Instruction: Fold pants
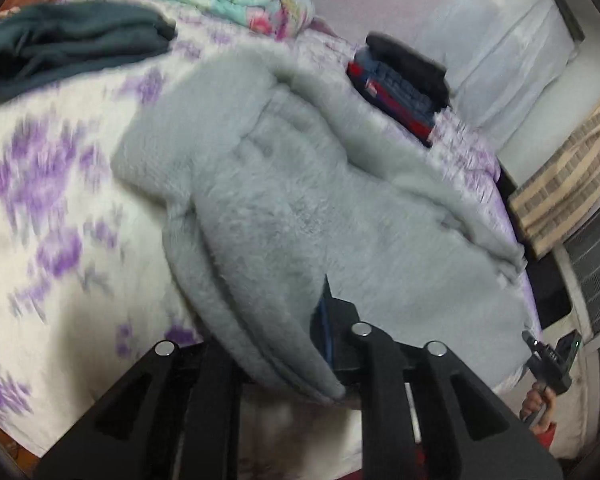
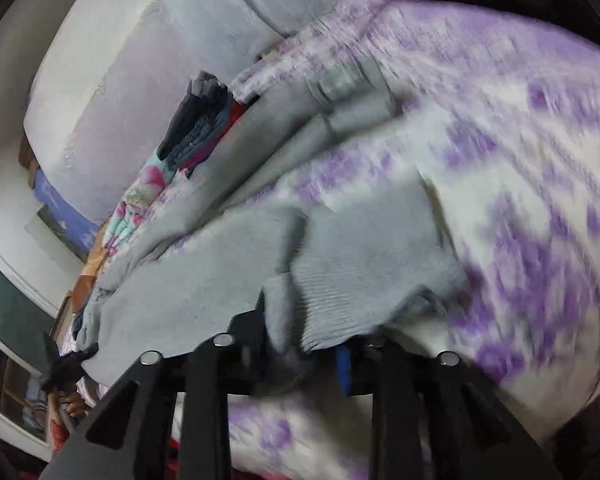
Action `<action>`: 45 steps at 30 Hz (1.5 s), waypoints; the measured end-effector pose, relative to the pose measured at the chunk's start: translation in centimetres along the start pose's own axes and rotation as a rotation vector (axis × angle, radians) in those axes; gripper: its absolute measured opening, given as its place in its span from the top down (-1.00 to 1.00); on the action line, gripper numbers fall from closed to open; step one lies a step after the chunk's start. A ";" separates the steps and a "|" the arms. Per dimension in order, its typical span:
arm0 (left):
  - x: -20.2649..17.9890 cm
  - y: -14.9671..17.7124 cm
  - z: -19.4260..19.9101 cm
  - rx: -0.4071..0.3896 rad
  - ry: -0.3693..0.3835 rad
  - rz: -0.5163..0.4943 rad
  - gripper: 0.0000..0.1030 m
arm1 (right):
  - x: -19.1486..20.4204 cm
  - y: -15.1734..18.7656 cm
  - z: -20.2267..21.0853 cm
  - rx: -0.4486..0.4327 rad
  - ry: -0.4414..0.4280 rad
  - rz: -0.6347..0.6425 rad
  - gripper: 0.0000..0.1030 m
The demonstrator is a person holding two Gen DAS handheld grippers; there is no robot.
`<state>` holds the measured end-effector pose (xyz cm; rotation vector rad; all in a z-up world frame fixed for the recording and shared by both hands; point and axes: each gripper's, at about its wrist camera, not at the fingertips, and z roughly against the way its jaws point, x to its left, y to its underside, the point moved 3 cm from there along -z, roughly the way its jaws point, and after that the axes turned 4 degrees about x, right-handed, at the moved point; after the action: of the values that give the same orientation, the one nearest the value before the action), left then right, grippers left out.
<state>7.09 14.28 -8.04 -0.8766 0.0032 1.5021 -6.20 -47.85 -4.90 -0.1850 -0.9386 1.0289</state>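
On bedspread (image 1: pixel 52 184), both jaws clamping grey pants (image 1: pixel 284 200)

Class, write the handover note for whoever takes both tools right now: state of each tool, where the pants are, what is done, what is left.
Left tool: shut on a fuzzy edge of the grey pants.
Right tool: shut on the ribbed edge of the pants.
Pants: spread on the purple-flowered bed sheet, held at two edges near the bed's side, partly bunched.
Done: both edges gripped.
Left: the fold itself looks unfinished; lay the pants flat, fold them, probably stack them by the other folded clothes.
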 end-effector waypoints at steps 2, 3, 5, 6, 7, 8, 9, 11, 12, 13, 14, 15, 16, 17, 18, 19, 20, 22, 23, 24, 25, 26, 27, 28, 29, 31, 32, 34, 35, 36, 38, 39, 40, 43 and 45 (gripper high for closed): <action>0.2 0.0 1.2 -0.003 0.024 0.000 0.46 | -0.2 -0.1 1.5 -0.019 -0.002 -0.021 0.18; 0.4 -0.1 2.0 -0.011 0.034 0.012 0.35 | -0.3 -0.4 2.7 -0.060 0.022 -0.036 -0.15; 1.0 -0.3 4.6 -0.076 -0.002 0.012 -0.39 | -1.0 -1.3 5.7 -0.190 0.138 -0.056 -0.43; 1.4 -0.4 5.8 -0.116 -0.055 0.008 -0.59 | -1.4 -1.9 6.9 -0.240 0.191 -0.062 -0.43; 2.0 -0.7 7.4 -0.187 -0.152 0.005 -0.76 | -1.5 -2.4 7.7 -0.273 0.218 -0.068 -0.43; 2.4 -1.2 8.5 -0.237 -0.240 -0.004 -0.76 | -1.2 -3.0 8.0 -0.290 0.199 -0.067 -0.42; 2.5 -2.1 9.1 -0.253 -0.299 -0.024 -0.76 | -0.6 -3.4 7.7 -0.284 0.164 -0.056 -0.40; 1.9 -4.0 9.9 -0.289 -0.303 -0.063 -0.76 | 1.6 -4.3 6.0 -0.250 0.102 0.001 -0.38; 1.2 -5.4 10.0 -0.309 -0.296 -0.092 -0.76 | 2.8 -4.8 4.9 -0.232 0.090 0.034 -0.38; 0.6 -6.4 9.9 -0.318 -0.293 -0.117 -0.76 | 4.3 -5.1 3.3 -0.205 0.073 0.070 -0.37; -0.2 -8.1 9.3 -0.319 -0.287 -0.160 -0.77 | 5.3 -5.4 2.5 -0.185 0.055 0.086 -0.37; -1.0 -9.9 8.4 -0.304 -0.286 -0.203 -0.78 | 6.1 -5.5 1.6 -0.165 0.036 0.099 -0.37; -1.5 -11.2 7.3 -0.288 -0.293 -0.229 -0.78 | 7.0 -5.6 0.6 -0.146 0.021 0.112 -0.37; -2.0 -12.3 6.2 -0.271 -0.304 -0.248 -0.78 | 7.8 -5.5 -0.3 -0.127 0.007 0.126 -0.37; -2.1 -14.5 4.2 -0.227 -0.317 -0.264 -0.78 | 8.6 -5.3 -1.0 -0.114 0.003 0.138 -0.37; -2.1 -15.5 3.0 -0.193 -0.316 -0.260 -0.78 | 9.2 -5.2 -1.4 -0.103 0.006 0.148 -0.37; -1.9 -16.5 1.8 -0.153 -0.301 -0.249 -0.78 | 9.6 -5.0 -1.8 -0.093 0.016 0.157 -0.37; -0.6 -18.6 -1.1 -0.059 -0.223 -0.178 -0.77 | 9.9 -5.0 -2.5 -0.075 0.035 0.161 -0.37; 0.0 -19.1 -2.2 -0.013 -0.165 -0.141 -0.74 | 9.7 -5.1 -2.8 -0.065 0.043 0.152 -0.37; 0.2 -19.4 -3.2 0.026 -0.110 -0.107 -0.68 | 9.4 -4.8 -2.7 -0.060 0.046 0.144 -0.37; 0.2 -19.8 -4.5 0.070 -0.055 -0.081 -0.67 | 9.1 -4.9 -2.8 -0.057 0.049 0.136 -0.37; -0.1 -19.8 -5.6 0.106 -0.023 -0.088 -0.62 | 8.9 -5.2 -3.0 -0.057 0.051 0.126 -0.37; -0.4 -19.6 -6.4 0.122 -0.012 -0.105 -0.53 | 8.6 -5.4 -3.1 -0.058 0.050 0.117 -0.37; -0.9 -19.1 -7.4 0.125 -0.049 -0.142 -0.50 | 8.5 -5.7 -3.4 -0.058 0.047 0.105 -0.37; -1.2 -18.7 -8.1 0.118 -0.078 -0.167 -0.33 | 8.5 -5.9 -3.6 -0.055 0.042 0.100 -0.37; -0.8 -18.0 -8.8 0.091 -0.072 -0.186 -0.21 | 8.6 -6.1 -4.2 -0.047 0.035 0.099 -0.32; -0.5 -18.0 -8.4 0.070 -0.042 -0.169 -0.08 | 8.8 -6.2 -4.6 -0.037 0.038 0.108 -0.28; 0.0 -18.2 -6.8 -0.001 0.057 -0.147 -0.01 | 9.1 -6.1 -5.4 -0.017 0.045 0.126 -0.25; -0.1 -18.0 -6.1 -0.042 0.084 -0.155 0.01 | 9.3 -6.1 -5.7 -0.013 0.053 0.134 -0.20; -0.5 -17.8 -5.6 -0.078 0.099 -0.169 0.01 | 9.5 -6.2 -6.0 -0.010 0.059 0.143 -0.14; -1.4 -17.3 -4.3 -0.149 0.104 -0.213 0.02 | 10.0 -6.5 -7.0 0.002 0.061 0.160 -0.10; -1.8 -17.2 -3.8 -0.174 0.101 -0.229 0.02 | 10.2 -6.9 -7.5 0.012 0.060 0.163 -0.07; -2.2 -17.1 -3.4 -0.201 0.095 -0.246 0.02 | 10.5 -7.3 -8.1 0.025 0.056 0.167 -0.02; -2.1 -17.9 -3.6 -0.216 0.083 -0.228 0.02 | 12.5 -10.5 -11.9 0.095 0.025 0.211 -0.02; -1.3 -18.9 -3.7 -0.220 0.067 -0.159 0.19 | 14.0 -14.9 -15.1 0.078 0.062 0.249 -0.02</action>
<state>24.95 14.50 -0.66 -1.0783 -0.1816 1.3398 17.13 -40.50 1.97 -0.2723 -0.8315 1.2795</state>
